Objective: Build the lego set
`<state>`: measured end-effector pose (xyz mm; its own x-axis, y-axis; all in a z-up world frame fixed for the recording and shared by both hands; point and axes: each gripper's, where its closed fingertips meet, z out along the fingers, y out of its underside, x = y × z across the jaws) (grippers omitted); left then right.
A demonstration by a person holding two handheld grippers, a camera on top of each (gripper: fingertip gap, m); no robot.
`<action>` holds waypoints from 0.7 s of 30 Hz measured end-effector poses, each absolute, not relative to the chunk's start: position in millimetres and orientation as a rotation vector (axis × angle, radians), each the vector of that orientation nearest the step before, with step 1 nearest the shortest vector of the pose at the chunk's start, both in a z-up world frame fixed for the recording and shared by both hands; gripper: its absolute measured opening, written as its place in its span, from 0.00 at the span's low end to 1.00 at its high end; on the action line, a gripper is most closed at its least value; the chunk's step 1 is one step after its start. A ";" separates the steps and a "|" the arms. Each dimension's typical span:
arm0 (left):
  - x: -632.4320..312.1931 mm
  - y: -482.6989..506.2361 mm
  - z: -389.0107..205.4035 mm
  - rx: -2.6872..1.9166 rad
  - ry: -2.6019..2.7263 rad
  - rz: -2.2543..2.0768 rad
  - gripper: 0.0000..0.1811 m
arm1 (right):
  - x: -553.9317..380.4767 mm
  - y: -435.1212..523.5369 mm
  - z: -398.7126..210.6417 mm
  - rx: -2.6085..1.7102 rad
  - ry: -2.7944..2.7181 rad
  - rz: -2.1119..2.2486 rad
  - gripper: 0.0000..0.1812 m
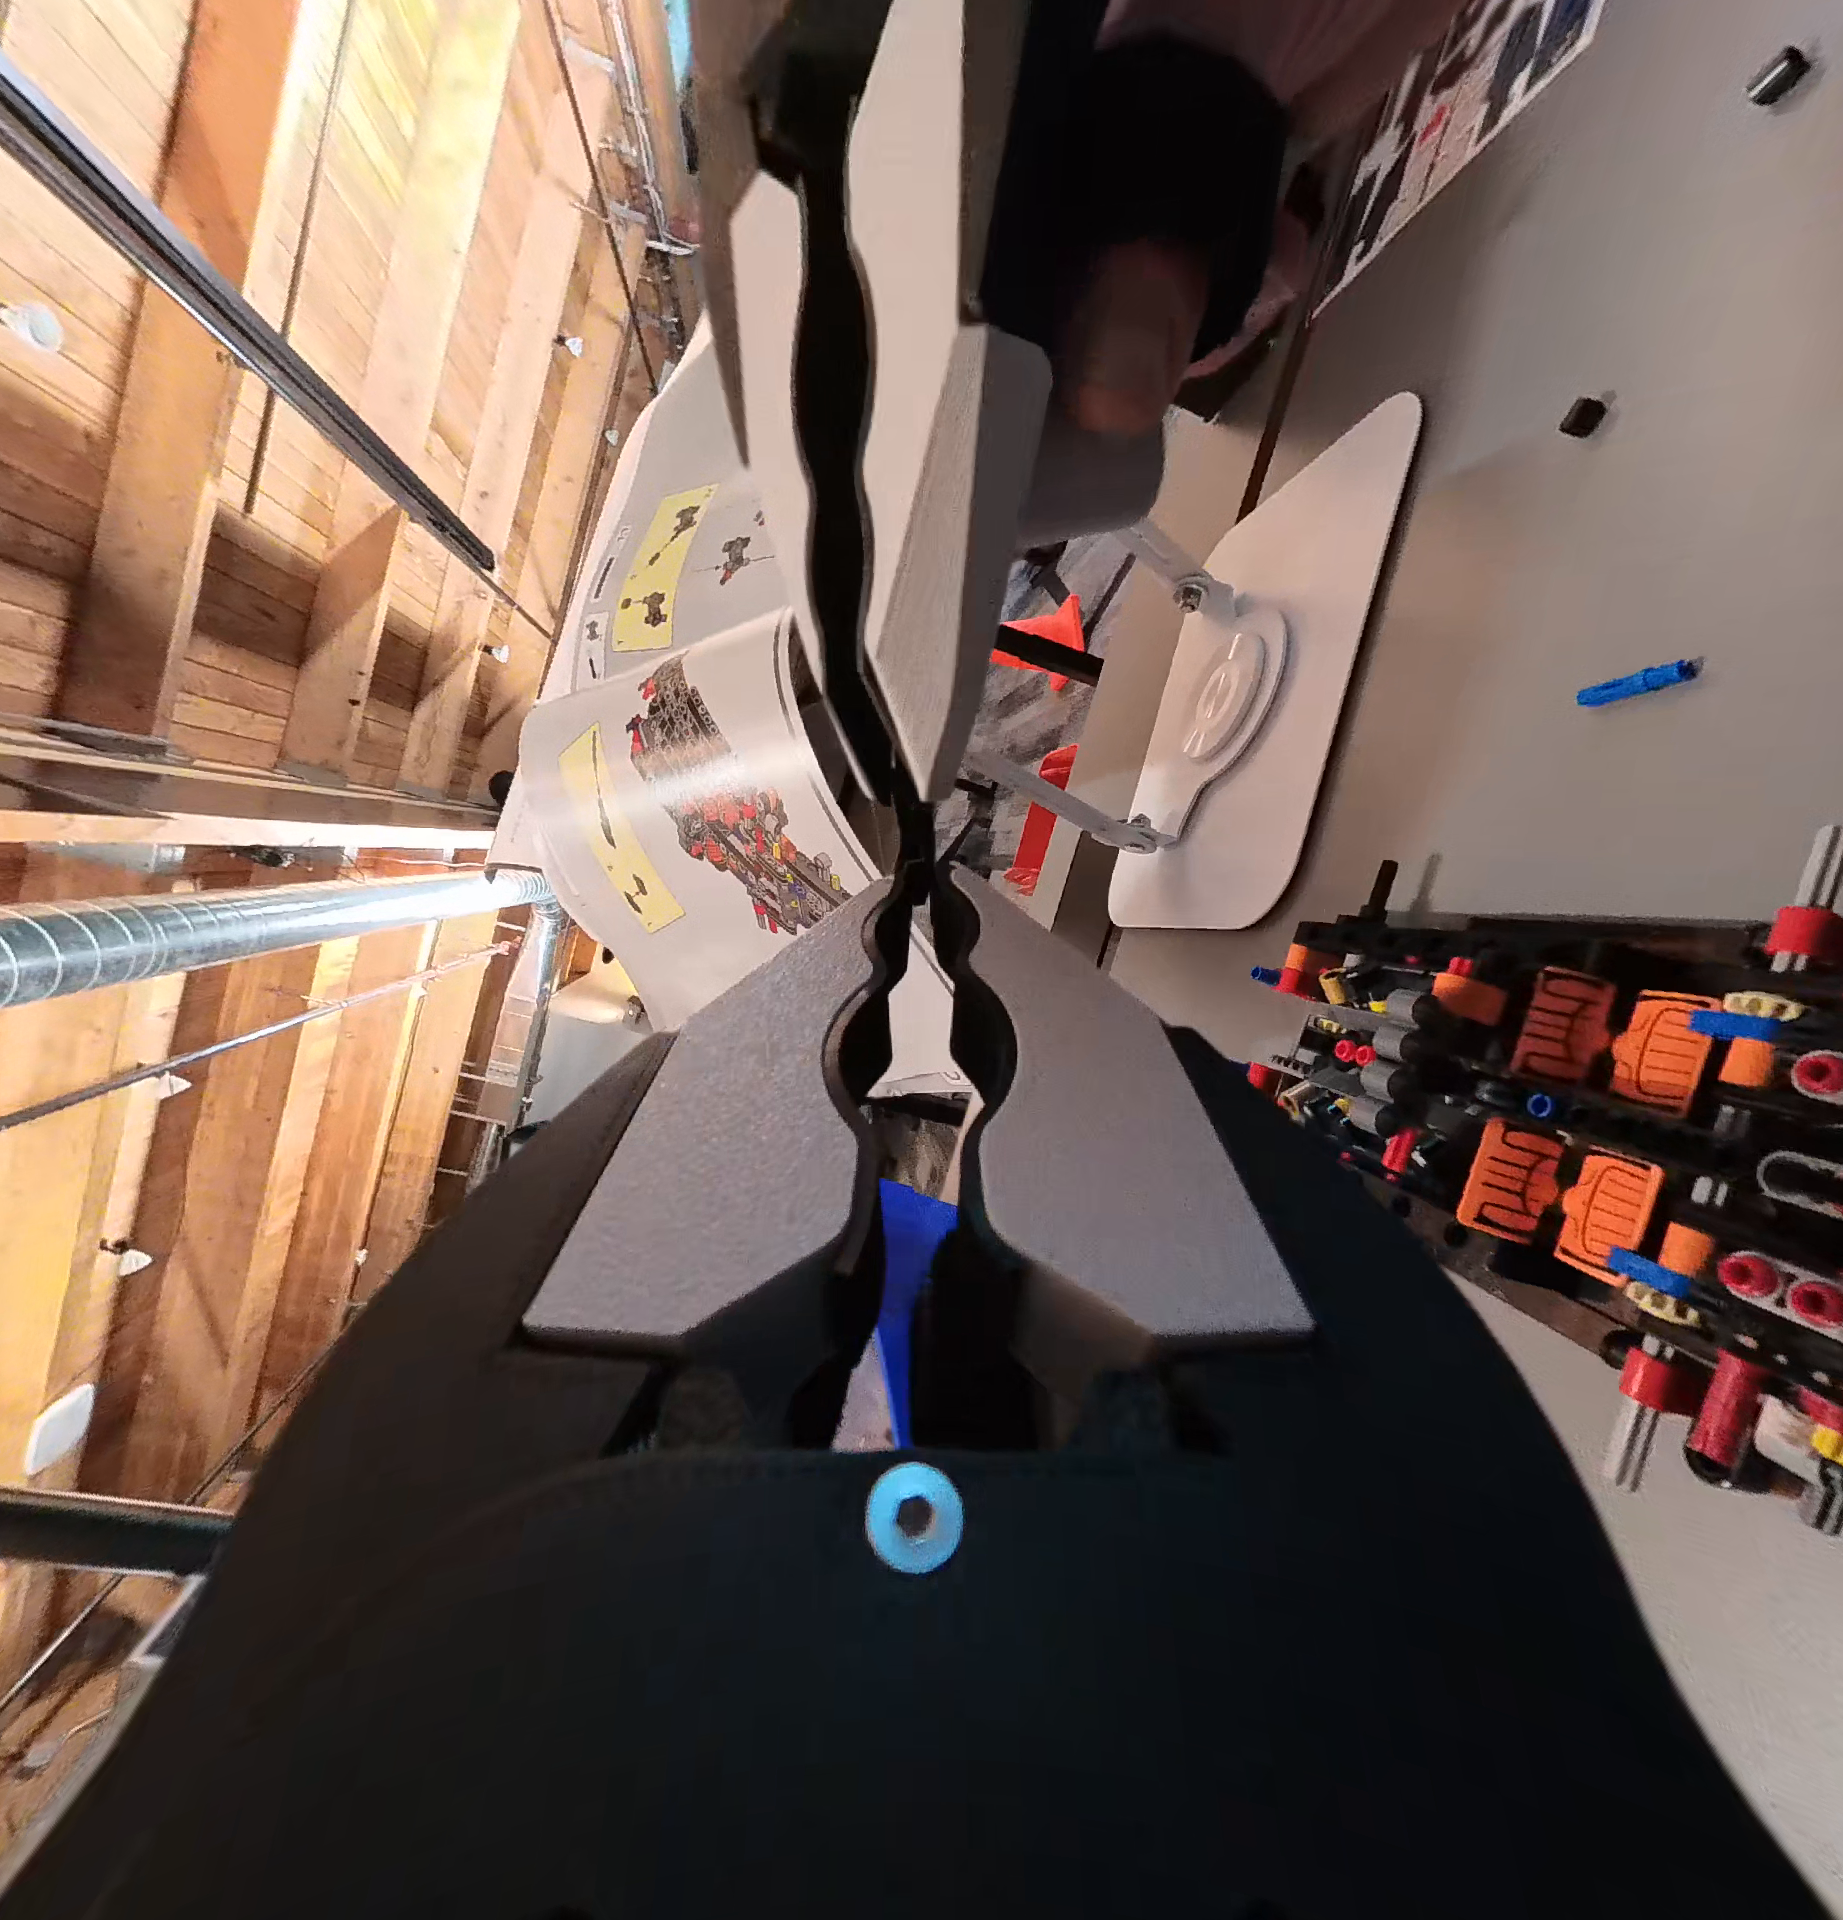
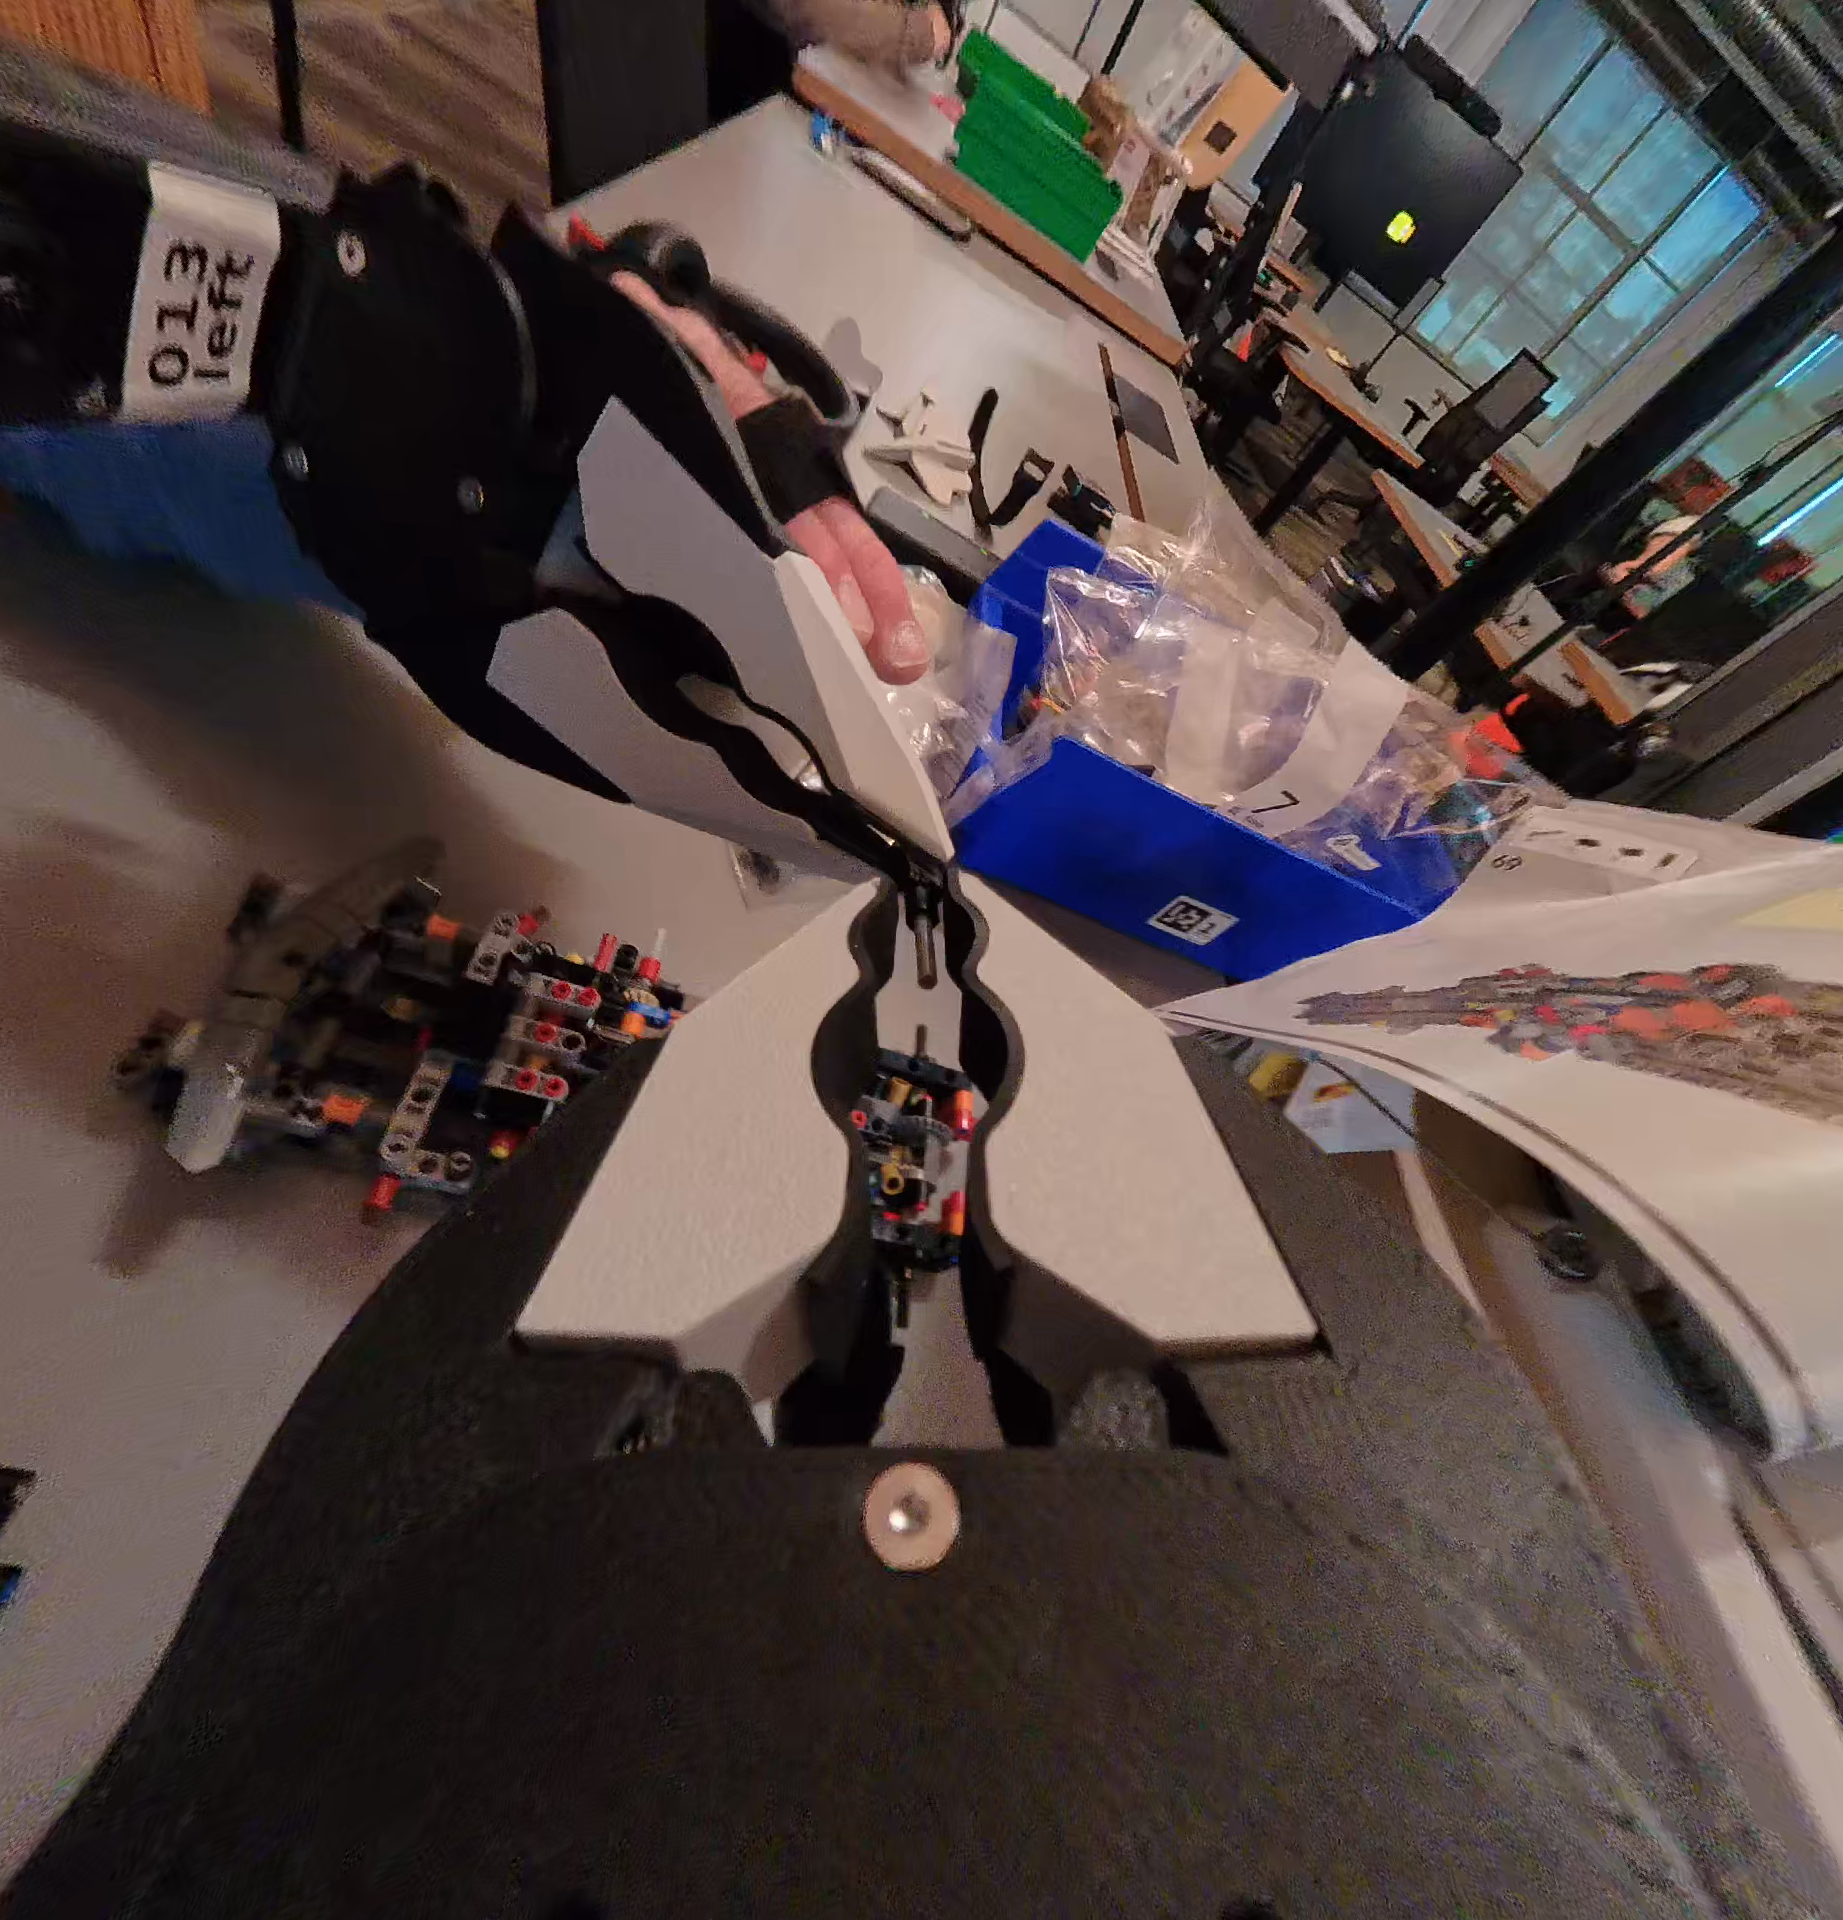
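My two grippers meet tip to tip above the grey table. In the right wrist view my right gripper (image 2: 919, 902) is shut on a short dark axle (image 2: 925, 948). My left gripper (image 2: 922, 844) comes in from the upper left, shut on a small black piece at the axle's far end. In the left wrist view my left gripper (image 1: 912, 888) is shut at its tips, and the right gripper (image 1: 919, 805) reaches down from the top. The half-built black, red and orange Lego model (image 1: 1623, 1143) lies on the table and also shows in the right wrist view (image 2: 408, 1060).
The open instruction booklet (image 2: 1623, 1039) stands at the right; it also shows in the left wrist view (image 1: 688, 790). A blue bin (image 2: 1156, 862) holds clear bags of parts. A loose blue pin (image 1: 1634, 684) and small black pieces (image 1: 1585, 414) lie on the table. Both grippers' tips are close together, under 4 cm apart. The loose blue pin (image 1: 1634, 684) is about 20 centimetres from both grippers' fingertips.
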<state>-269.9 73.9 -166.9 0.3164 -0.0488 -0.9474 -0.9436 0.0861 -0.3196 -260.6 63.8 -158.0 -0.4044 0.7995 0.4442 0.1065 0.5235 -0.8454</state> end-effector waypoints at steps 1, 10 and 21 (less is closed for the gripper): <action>-270.3 73.9 -166.4 -1.300 1.036 0.884 0.01 | -260.9 63.6 -158.6 -0.731 -1.851 0.900 0.03; -275.3 71.9 -151.5 -1.298 0.903 0.764 0.08 | -259.3 64.9 -149.8 -0.646 -1.824 0.714 0.02; -265.2 74.1 -160.0 -1.335 0.944 0.689 0.01 | -257.5 64.8 -151.9 -0.664 -1.843 0.736 0.02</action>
